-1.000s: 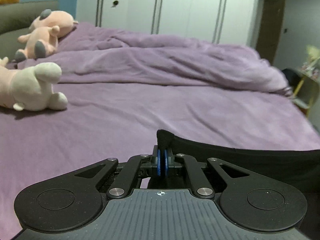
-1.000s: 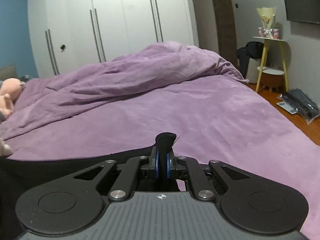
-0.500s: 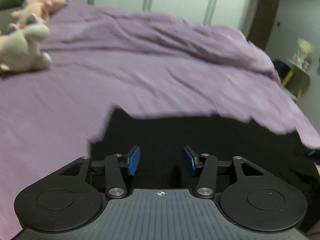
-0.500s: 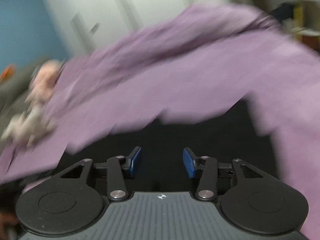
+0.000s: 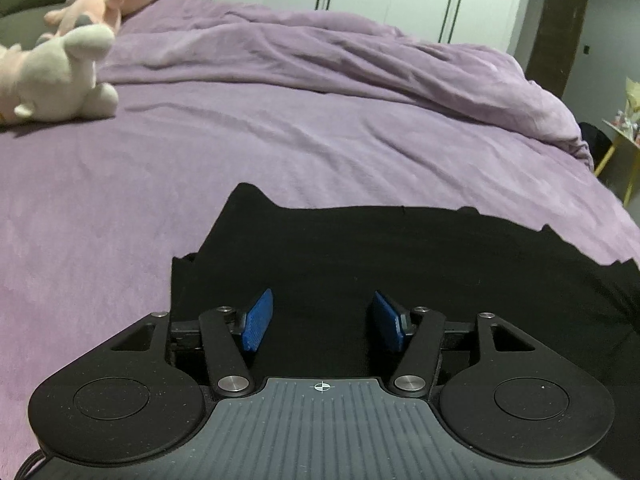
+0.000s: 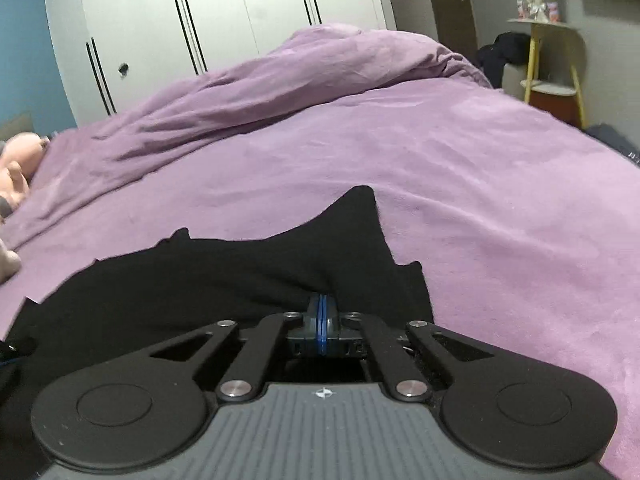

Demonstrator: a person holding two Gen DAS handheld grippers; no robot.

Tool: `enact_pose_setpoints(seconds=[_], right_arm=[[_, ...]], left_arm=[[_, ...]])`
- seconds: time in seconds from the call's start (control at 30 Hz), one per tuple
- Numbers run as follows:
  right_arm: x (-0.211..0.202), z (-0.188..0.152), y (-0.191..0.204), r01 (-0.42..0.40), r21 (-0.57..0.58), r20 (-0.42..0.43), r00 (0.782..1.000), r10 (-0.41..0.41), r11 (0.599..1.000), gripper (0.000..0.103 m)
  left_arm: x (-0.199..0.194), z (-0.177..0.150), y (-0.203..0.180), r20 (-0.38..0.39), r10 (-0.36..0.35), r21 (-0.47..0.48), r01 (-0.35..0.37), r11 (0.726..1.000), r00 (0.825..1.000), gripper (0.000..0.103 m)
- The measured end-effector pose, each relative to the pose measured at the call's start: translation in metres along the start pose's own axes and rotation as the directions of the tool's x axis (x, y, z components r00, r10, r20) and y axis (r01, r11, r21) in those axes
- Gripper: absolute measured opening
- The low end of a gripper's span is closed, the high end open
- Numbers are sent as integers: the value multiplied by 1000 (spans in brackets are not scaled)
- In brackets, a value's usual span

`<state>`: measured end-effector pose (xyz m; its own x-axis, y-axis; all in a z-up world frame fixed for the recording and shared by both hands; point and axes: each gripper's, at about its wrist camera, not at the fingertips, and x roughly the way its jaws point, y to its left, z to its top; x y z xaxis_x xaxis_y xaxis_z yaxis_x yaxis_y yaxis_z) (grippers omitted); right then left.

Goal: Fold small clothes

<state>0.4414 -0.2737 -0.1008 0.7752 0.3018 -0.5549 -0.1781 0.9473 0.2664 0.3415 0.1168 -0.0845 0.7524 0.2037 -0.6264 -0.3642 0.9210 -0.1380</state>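
A black garment (image 5: 400,264) lies spread on the purple bed (image 5: 280,140), right under both grippers. The left gripper (image 5: 322,320) hangs over it with jaws opening; cloth lies beneath the blue pads (image 5: 256,320), which do not press it. The right gripper (image 6: 321,312) is clamped together with a raised peak of the garment (image 6: 356,232) just ahead of its tips; it seems to pinch a fold, though black on black makes that hard to confirm. Beyond the garment the bed is bare up to a rumpled duvet (image 5: 360,64). Far left of the left gripper lie plush toys (image 5: 60,76); behind stand white wardrobes (image 6: 200,20), and far right of the right gripper a yellow side table (image 6: 548,56).
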Motion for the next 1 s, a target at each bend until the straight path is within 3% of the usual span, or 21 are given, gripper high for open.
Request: enact_pose_setpoints(seconds=[0.13,0.4,0.5,0.53,0.57,0.6,0.67,0.77,0.87,1.0], right_arm=[[-3,-2,25,71,-82,-14,997,-72,994,0],[-41,-12,24,73,-99,-54,995,-78,992,4],[-61,-15,19,165,-138,-65,982,-175,977,4],[-67,-15,18,206,-145,-74,973,-218,968,9],[-76,-12,17,239,-141,-80,965,-251,961,23],[-86,-10,16,242,-127,-71,965,-252,962,30],[-109,-6,16,202,-82,-18,979,-204,976,46],[-137,-6,26,34,-9,39,999,-34,999,62],[-140,-18,45,-112,18,-18,994,112,994,62],[-132,-48,78,-127,-24,-117,985,123,992,53]], left_arm=[[0,1,-2,-14,9,32,-8,999,1000,63],[-14,1,12,-63,49,28,-48,998,997,68],[-20,0,21,-81,65,5,-65,998,995,68],[-23,0,23,-85,61,0,-61,998,994,68],[-26,0,24,-88,65,0,-66,998,994,72],[-29,-1,26,-93,80,3,-80,997,992,74],[-38,-4,31,-99,90,-14,-92,996,991,75],[-53,-12,45,-134,63,-78,-74,994,989,74],[-72,-24,61,-151,9,-142,-31,989,988,75],[-94,-33,81,-156,-47,-194,17,981,987,75]])
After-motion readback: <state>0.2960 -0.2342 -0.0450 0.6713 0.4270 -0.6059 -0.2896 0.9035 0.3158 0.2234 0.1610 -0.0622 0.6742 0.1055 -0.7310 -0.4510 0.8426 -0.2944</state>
